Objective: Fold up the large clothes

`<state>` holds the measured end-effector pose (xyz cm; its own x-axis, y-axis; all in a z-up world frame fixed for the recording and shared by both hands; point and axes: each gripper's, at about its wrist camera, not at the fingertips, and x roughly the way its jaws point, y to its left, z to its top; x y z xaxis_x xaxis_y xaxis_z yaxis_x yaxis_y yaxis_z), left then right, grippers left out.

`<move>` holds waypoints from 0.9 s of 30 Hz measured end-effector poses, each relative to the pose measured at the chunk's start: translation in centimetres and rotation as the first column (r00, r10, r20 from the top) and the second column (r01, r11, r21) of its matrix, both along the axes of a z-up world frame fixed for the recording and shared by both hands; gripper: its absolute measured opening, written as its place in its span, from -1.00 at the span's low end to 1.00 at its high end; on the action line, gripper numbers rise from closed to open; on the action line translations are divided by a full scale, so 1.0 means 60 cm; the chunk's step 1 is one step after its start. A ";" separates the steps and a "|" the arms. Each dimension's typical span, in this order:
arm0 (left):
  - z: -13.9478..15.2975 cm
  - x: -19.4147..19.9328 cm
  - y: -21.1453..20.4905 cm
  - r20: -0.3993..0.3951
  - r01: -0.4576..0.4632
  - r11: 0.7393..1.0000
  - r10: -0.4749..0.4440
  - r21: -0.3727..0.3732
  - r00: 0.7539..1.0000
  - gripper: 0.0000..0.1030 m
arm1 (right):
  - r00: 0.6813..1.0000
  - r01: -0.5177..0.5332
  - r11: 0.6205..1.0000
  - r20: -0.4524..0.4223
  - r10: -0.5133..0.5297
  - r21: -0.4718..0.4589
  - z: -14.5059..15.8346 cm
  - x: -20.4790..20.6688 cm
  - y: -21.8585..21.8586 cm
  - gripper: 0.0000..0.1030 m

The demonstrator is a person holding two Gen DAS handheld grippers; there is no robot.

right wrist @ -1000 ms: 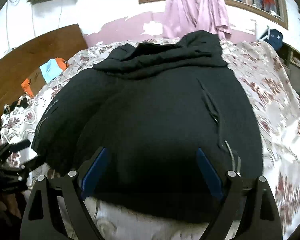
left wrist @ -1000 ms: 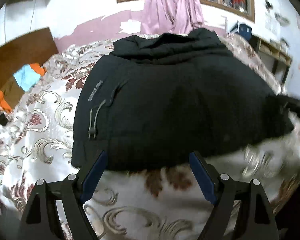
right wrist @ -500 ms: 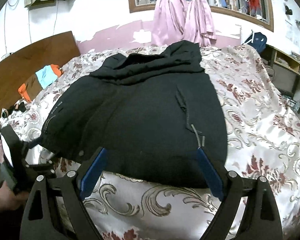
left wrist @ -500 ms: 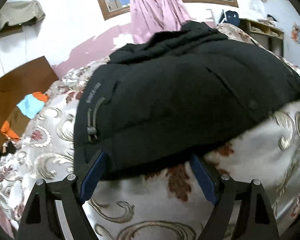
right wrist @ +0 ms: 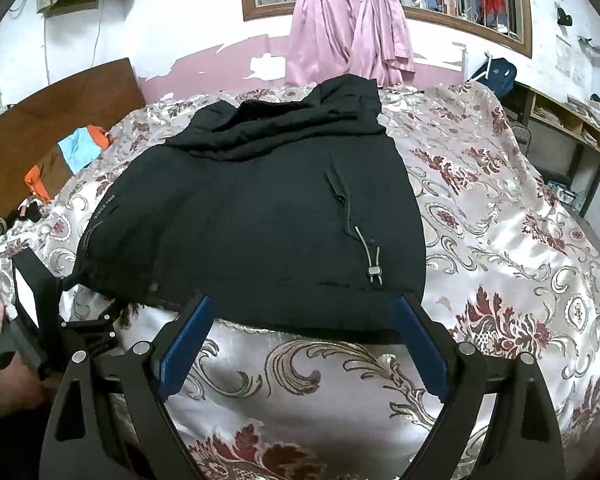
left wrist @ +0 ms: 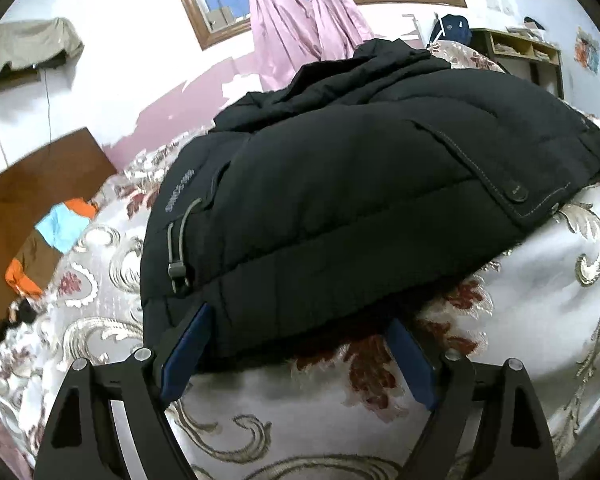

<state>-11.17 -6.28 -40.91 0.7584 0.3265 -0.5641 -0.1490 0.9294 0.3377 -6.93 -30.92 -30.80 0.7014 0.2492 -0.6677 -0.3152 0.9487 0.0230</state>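
A black padded jacket [right wrist: 260, 216] lies folded on the flowered bedspread [right wrist: 500, 248], hood toward the far wall. It also shows in the left wrist view [left wrist: 340, 200]. My left gripper [left wrist: 296, 320] is open, its blue pads at the jacket's near hem, low at its left corner. In the right wrist view the left gripper's body [right wrist: 80, 320] sits at the jacket's near left corner. My right gripper [right wrist: 300, 312] is open and empty, just short of the jacket's near hem.
A wooden headboard [right wrist: 60, 120] stands at the left with orange and blue clothes [right wrist: 72, 152] by it. Pink garments [right wrist: 340, 32] hang under the window. A shelf unit [right wrist: 568, 128] stands at the right. Bare bedspread lies right of the jacket.
My right gripper has pulled back from over the jacket to just short of its hem. My left gripper has dropped lower and tilted at the jacket's left corner.
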 end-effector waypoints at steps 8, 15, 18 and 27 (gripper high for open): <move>0.008 0.007 0.006 0.014 0.034 0.999 -0.034 0.039 0.999 0.03 | 1.000 0.016 1.000 -0.020 -0.016 0.000 -0.022 0.008 -0.003 0.72; 0.043 0.012 0.039 -0.003 0.028 0.991 -0.029 -0.132 1.000 -0.53 | 0.999 0.013 1.000 -0.030 -0.013 0.001 -0.038 0.011 -0.010 0.72; 0.080 0.014 0.063 0.001 0.000 0.960 0.001 -0.280 1.000 -0.76 | 1.000 0.007 1.000 -0.027 -0.007 -0.004 -0.049 0.016 -0.009 0.72; 0.125 0.034 0.071 -0.013 -0.048 0.925 0.046 -0.377 0.999 -0.82 | 0.999 -0.030 0.968 0.027 0.038 -0.249 -0.117 0.024 0.055 0.72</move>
